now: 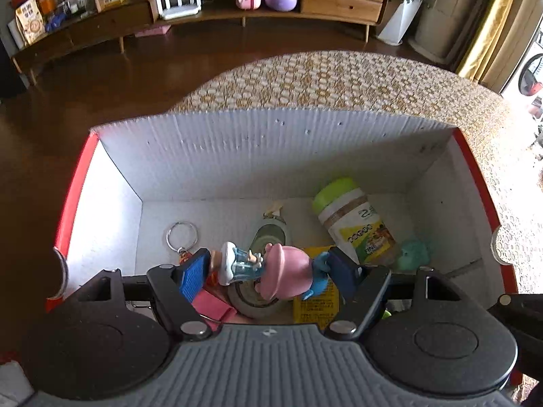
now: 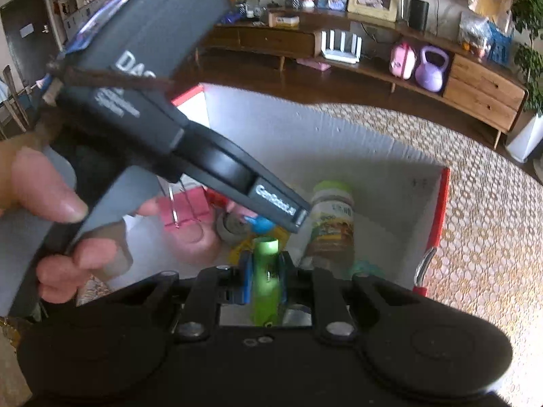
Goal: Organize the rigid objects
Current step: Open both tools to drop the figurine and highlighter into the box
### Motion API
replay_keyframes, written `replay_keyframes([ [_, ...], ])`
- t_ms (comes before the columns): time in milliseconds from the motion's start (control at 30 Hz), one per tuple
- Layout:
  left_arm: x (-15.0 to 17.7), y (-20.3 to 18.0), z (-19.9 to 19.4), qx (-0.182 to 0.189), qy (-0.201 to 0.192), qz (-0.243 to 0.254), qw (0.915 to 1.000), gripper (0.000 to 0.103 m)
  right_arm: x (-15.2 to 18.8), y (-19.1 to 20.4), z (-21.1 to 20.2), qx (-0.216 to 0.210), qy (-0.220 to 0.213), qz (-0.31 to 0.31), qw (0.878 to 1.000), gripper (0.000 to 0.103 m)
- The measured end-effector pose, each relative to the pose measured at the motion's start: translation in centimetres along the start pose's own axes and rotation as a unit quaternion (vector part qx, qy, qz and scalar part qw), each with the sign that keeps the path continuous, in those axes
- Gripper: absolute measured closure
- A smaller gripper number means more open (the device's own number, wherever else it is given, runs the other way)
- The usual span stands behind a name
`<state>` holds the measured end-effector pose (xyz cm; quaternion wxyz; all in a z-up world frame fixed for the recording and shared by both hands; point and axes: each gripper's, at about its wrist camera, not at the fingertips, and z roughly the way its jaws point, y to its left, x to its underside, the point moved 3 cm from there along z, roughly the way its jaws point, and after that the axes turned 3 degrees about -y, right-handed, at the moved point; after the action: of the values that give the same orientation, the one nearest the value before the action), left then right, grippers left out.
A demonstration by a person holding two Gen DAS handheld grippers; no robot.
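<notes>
The left gripper (image 1: 266, 264) pinches a small toy figure (image 1: 268, 268) between its blue pads (image 1: 193, 271), a pink-headed doll in a pale blue dress, held over the near part of an open white cardboard box (image 1: 237, 149) with red outer walls. The right gripper (image 2: 264, 271) has its jaws pressed together on a green tube (image 2: 266, 271), held just right of the left tool and over the same box. A person's hand (image 2: 57, 203) grips the handle of the left tool.

Both tools appear to be at the placing step: each carries one thing above the box. The next move likely calls for lowering each piece to a free patch of the floor, then spreading the jaws. The far left of the floor looks the least crowded.

Already inside, counted:
- one bottle (image 1: 353, 220) with a green cap, lying on its side at the right
- one key ring (image 1: 181, 235) at the left
- one round grey object (image 1: 268, 237) in the middle, unclear
- one yellow packet (image 1: 315, 302)
- one pink clip (image 1: 212, 305)
- one teal toy (image 1: 412, 254) at the near right

The box sits on a table with a patterned yellow cloth (image 1: 339, 78).
</notes>
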<state>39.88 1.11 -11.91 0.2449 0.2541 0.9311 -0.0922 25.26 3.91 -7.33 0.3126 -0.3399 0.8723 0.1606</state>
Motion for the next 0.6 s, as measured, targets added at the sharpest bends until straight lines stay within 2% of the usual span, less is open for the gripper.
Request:
replay_keyframes([
  [100,0.2,0.0,0.7,-0.007,0.014,-0.002,0.9999,0.028,0.3,-0.3,0.5,0.002,0.007,0.007,1.0,0.085],
  [333,0.2,-0.3,0.8,-0.019,0.022,0.004,0.9996,0.028,0.8,-0.3,1.0,0.005,0.02,0.005,1.0,0.077],
  [500,0.5,-0.1,0.5,-0.026,0.017,0.0,0.9995,0.028,1.0,-0.1,0.5,0.002,0.018,0.002,1.0,0.055],
  [600,0.7,0.0,-0.3,-0.023,0.007,-0.002,0.9997,0.028,1.0,0.1,-0.1,0.002,0.015,0.001,1.0,0.053],
])
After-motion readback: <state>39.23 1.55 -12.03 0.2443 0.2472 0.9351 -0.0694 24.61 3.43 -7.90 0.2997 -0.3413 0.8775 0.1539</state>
